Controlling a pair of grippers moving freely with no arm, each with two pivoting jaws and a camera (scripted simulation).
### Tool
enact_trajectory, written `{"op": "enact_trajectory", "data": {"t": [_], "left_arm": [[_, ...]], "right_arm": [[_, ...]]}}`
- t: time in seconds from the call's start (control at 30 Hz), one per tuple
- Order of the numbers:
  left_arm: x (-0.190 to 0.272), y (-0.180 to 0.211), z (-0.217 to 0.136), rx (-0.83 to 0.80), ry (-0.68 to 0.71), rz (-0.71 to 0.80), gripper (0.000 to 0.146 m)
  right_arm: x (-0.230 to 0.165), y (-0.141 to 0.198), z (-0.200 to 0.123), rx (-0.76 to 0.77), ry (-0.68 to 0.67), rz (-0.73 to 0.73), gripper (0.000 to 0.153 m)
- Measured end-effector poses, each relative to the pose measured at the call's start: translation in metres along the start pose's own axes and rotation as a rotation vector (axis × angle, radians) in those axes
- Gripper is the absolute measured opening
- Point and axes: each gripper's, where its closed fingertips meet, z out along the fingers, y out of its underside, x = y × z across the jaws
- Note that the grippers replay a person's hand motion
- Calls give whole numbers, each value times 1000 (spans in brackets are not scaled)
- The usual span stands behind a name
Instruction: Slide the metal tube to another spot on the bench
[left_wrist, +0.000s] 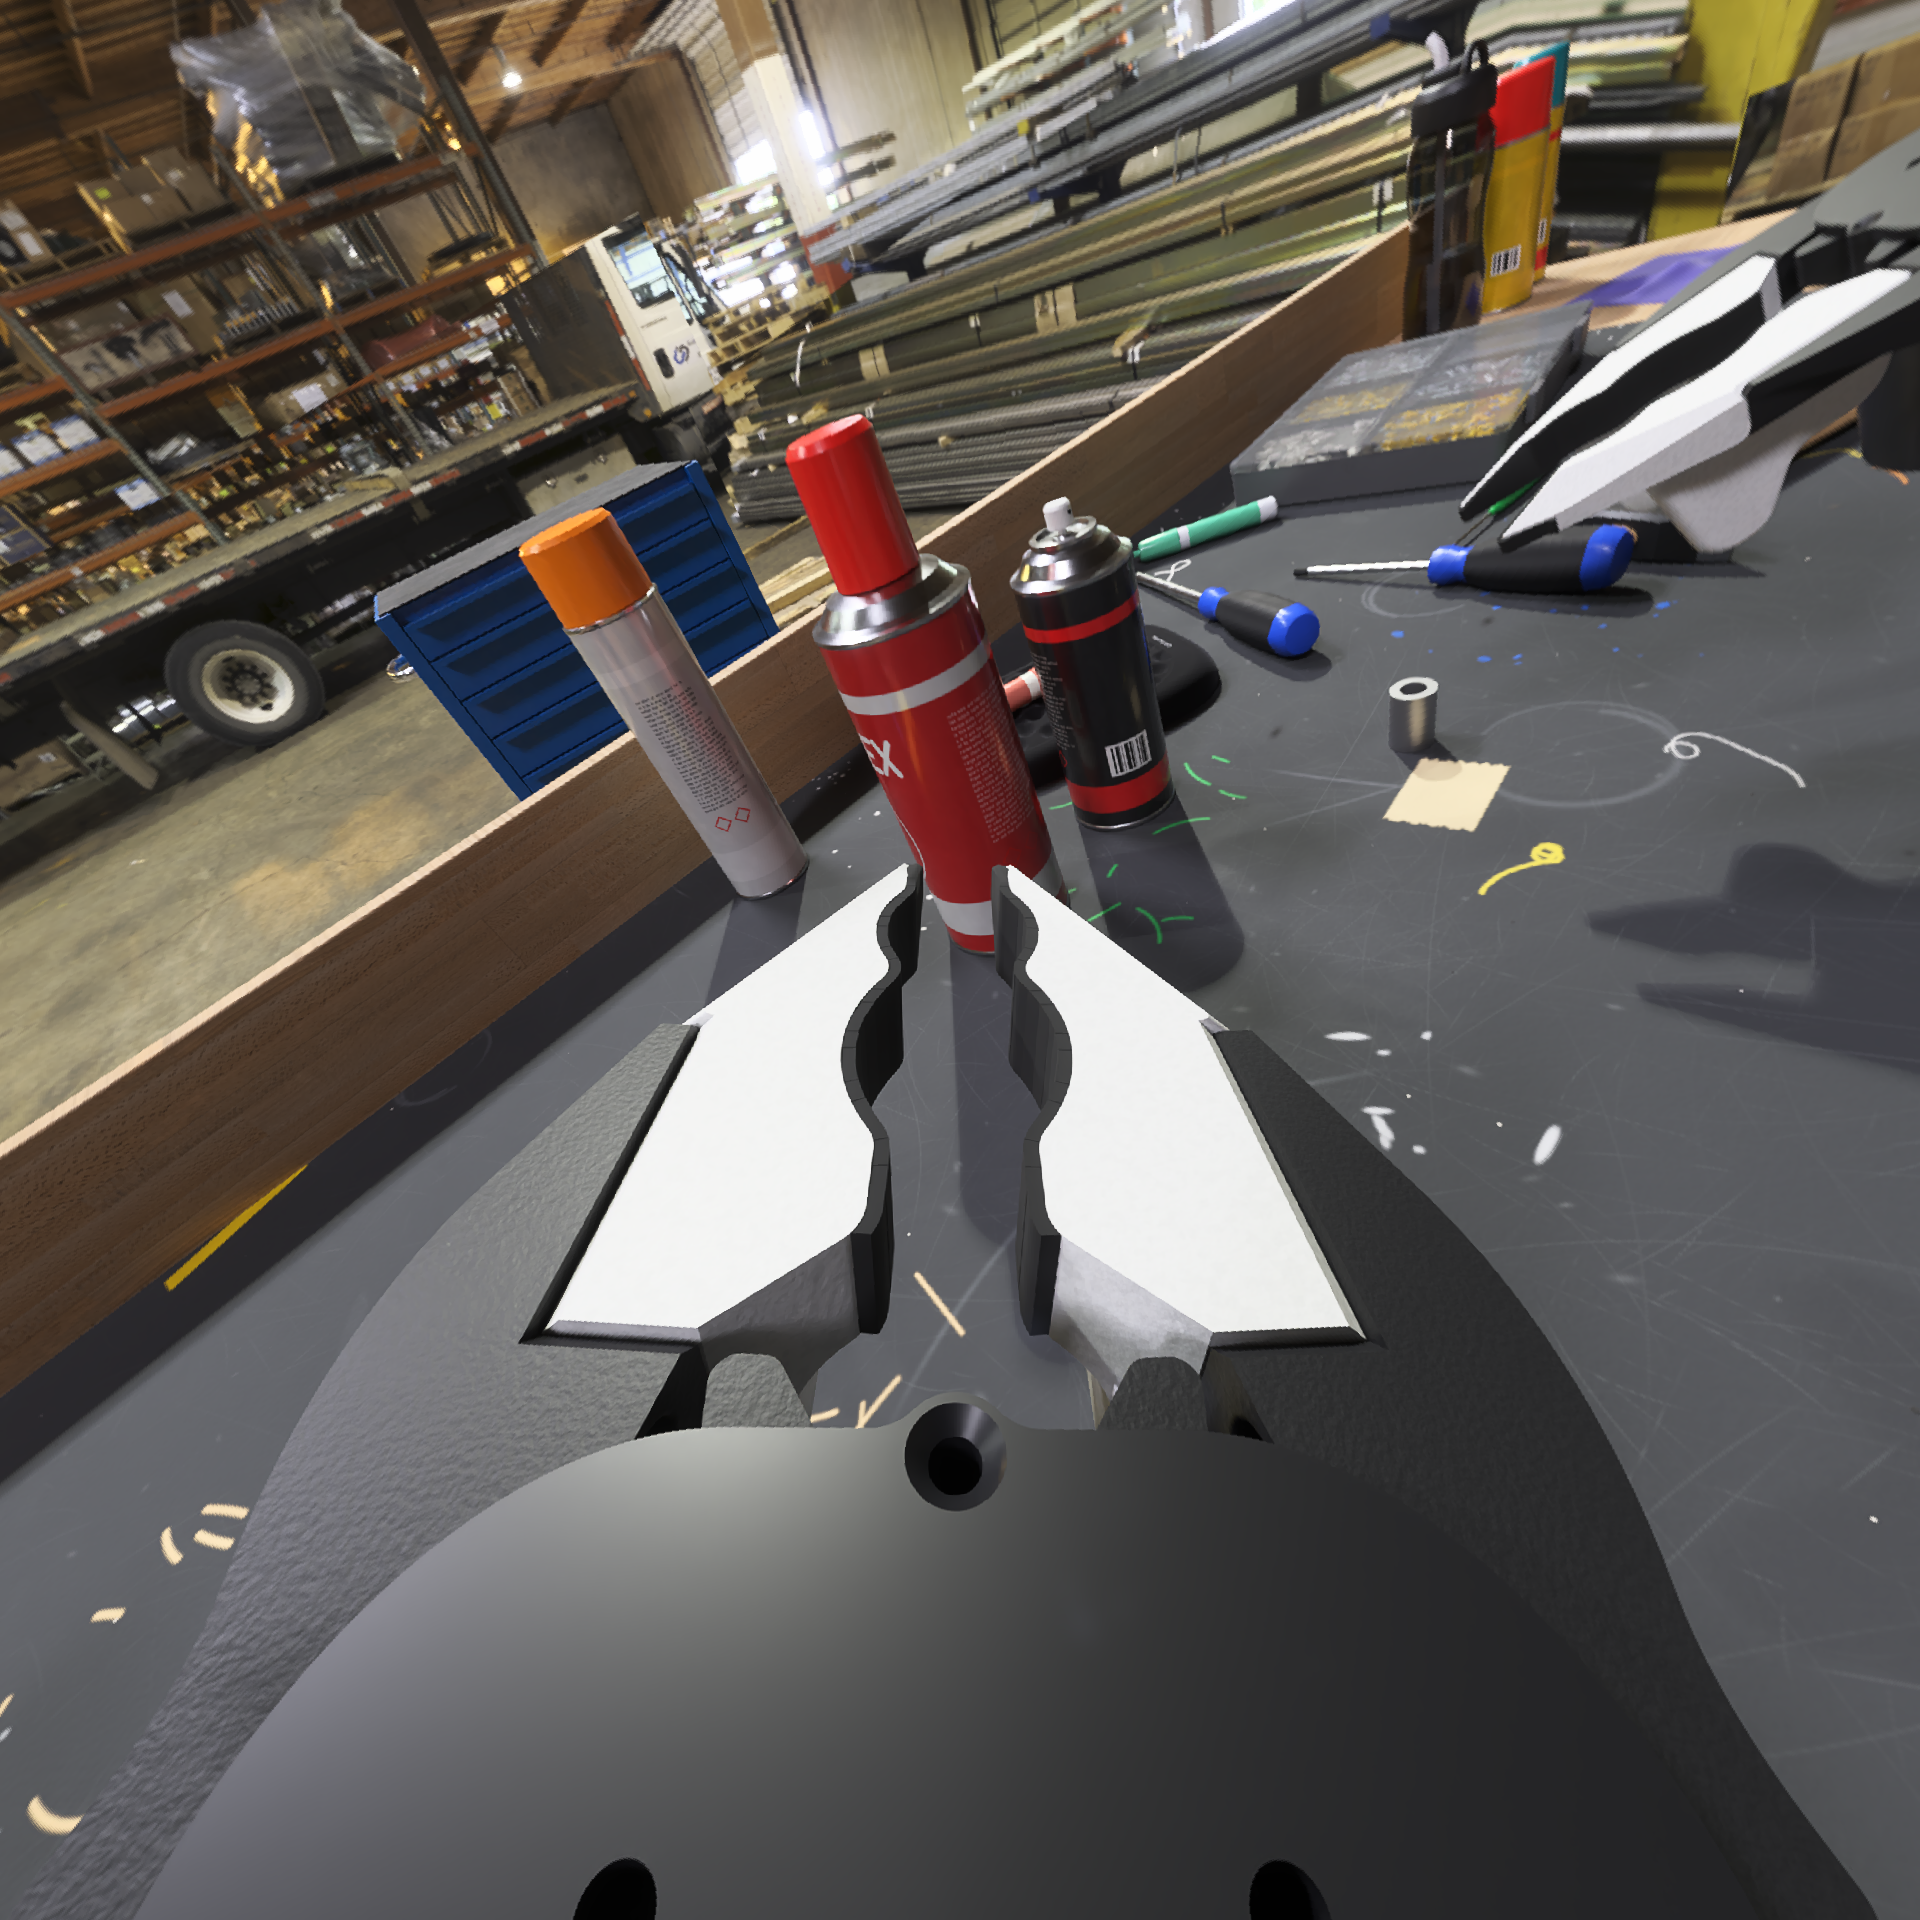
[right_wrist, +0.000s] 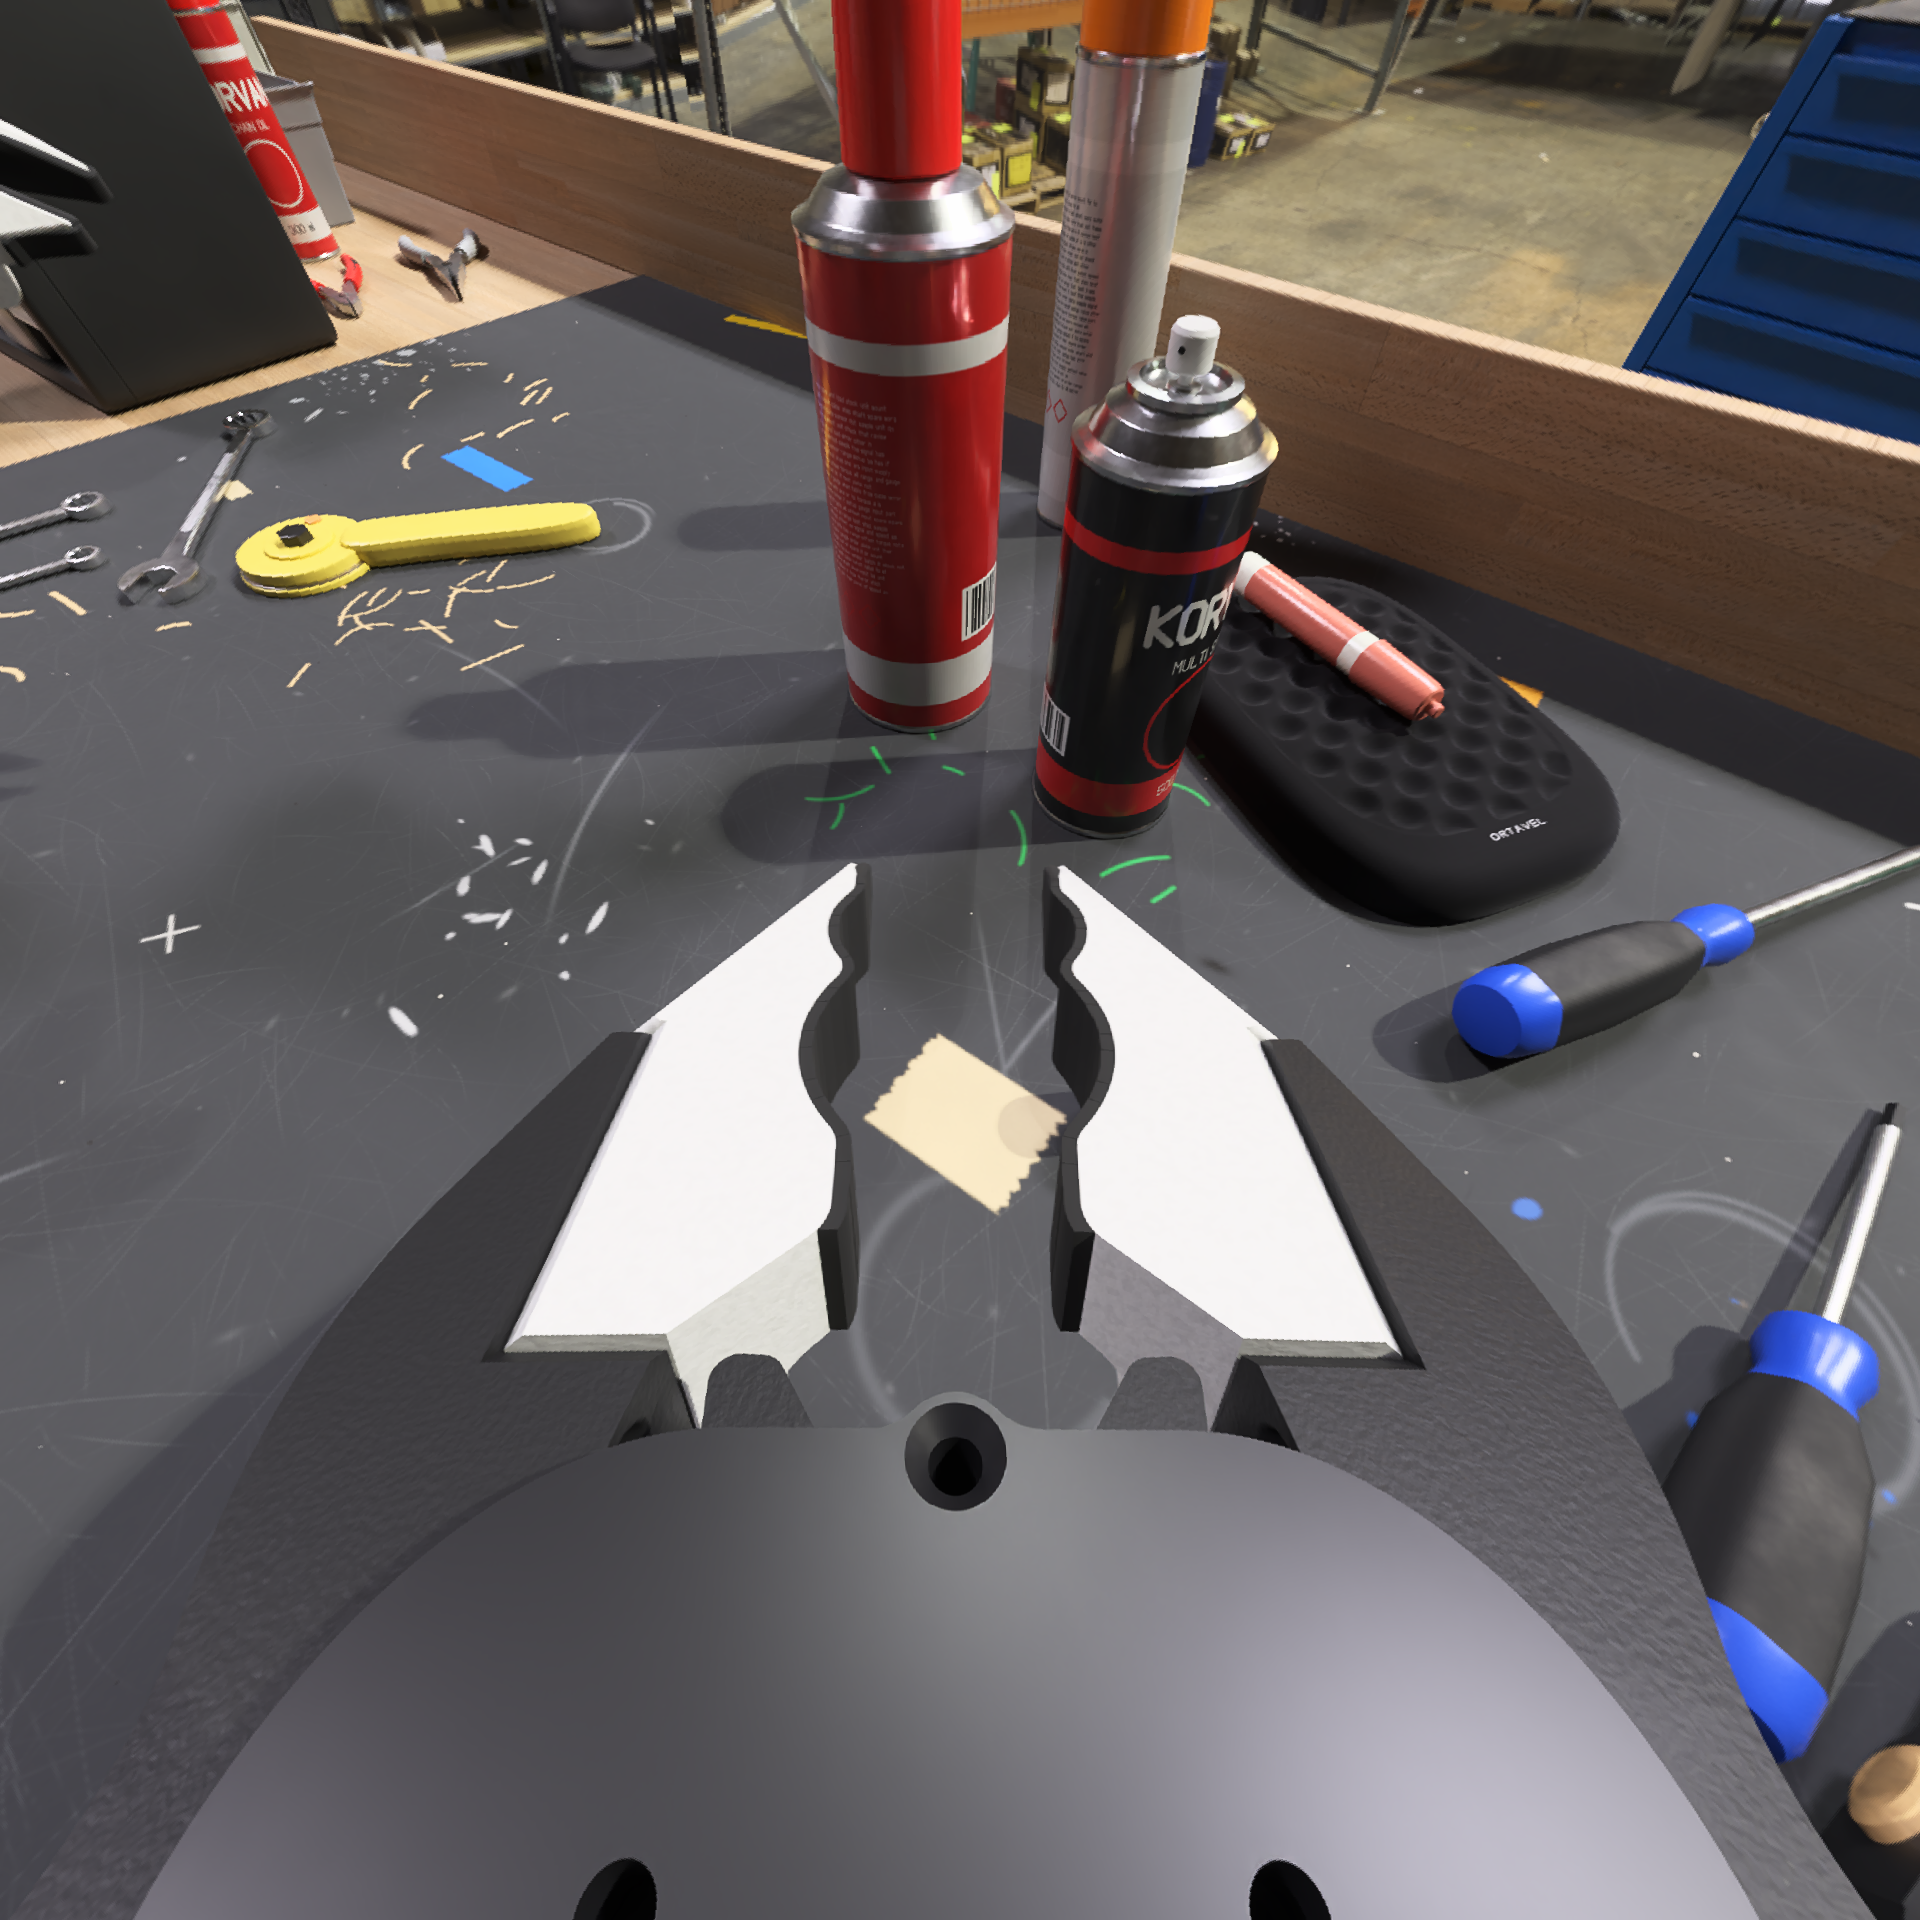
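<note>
Two tongs hovered over the dark table (left_wrist: 1558, 1299), both released and grasping nothing. The left tongs (left_wrist: 958, 883) had only a narrow gap between their tips and pointed at a red spray can (left_wrist: 935, 748) standing near the wooden edge of the table. The right tongs (right_wrist: 954, 883) were spread wider, and a beige scrap of tape (right_wrist: 961, 1122) on the table showed between their fingers.

The metal tube (left_wrist: 1413, 714), a short grey cylinder with a hole through it, stood upright on the table's open middle, just beside that tape patch (left_wrist: 1446, 795) on the side toward the screwdrivers, and well apart from both tongs. In the right wrist view I could not find the tube.

Beside the red can stood a tall silver can with an orange cap (left_wrist: 665, 707) and a shorter black can with red bands (left_wrist: 1091, 675), all close to the wooden edge. Behind the black can lay a black dimpled pad (right_wrist: 1392, 769) with a pink marker (right_wrist: 1340, 634) resting on it. Two blue-and-black screwdrivers (left_wrist: 1262, 620) (left_wrist: 1527, 561) and a green marker (left_wrist: 1205, 530) lay farther along, near a box of small parts (left_wrist: 1403, 405). The right tongs (left_wrist: 1496, 520) appeared there too, above one screwdriver. A yellow tool (right_wrist: 416, 540) and some wrenches (right_wrist: 192, 520) lay toward the other end.
</note>
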Motion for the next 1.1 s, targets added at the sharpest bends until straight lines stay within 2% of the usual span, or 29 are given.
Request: {"op": "enact_trajectory", "data": {"t": [0.17,0.53,0.77,0.93,1.1], "left_arm": [[2,4,3,-15,6,9,12],[6,9,6,-35,14,31,11],[10,14,10,-58,19,63,10],[10,14,10,-60,20,66,10],[14,17,13,-71,31,73,10]], "right_arm": [[7,-2,-4,10,33,8,52],[20,1,-8,-11,112,8,61],[40,-6,-21,24,253,22,72],[51,-6,-31,26,300,41,71],[54,5,-23,-44,340,-12,72]]}}
